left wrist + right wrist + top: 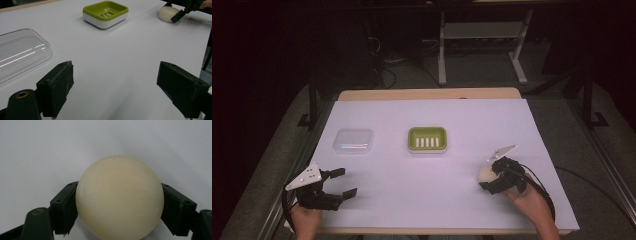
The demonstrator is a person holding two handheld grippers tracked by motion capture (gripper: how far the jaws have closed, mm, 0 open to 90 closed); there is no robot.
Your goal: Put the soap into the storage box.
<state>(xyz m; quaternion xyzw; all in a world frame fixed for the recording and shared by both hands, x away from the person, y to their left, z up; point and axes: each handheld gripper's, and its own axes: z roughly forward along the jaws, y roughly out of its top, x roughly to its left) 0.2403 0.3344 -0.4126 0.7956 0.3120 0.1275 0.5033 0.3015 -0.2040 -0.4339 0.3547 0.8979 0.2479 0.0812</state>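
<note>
Pinching the cream, rounded bar of soap (pixel 120 197) across its sides near the table's front right corner, the right gripper (pixel 498 176) likely holds something firm, light, slippery; the left gripper (pixel 334 184) rests spread, empty.

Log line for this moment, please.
right hand-held gripper: shut on soap | left hand-held gripper: open, empty | dish: empty | lid: beside dish
</note>
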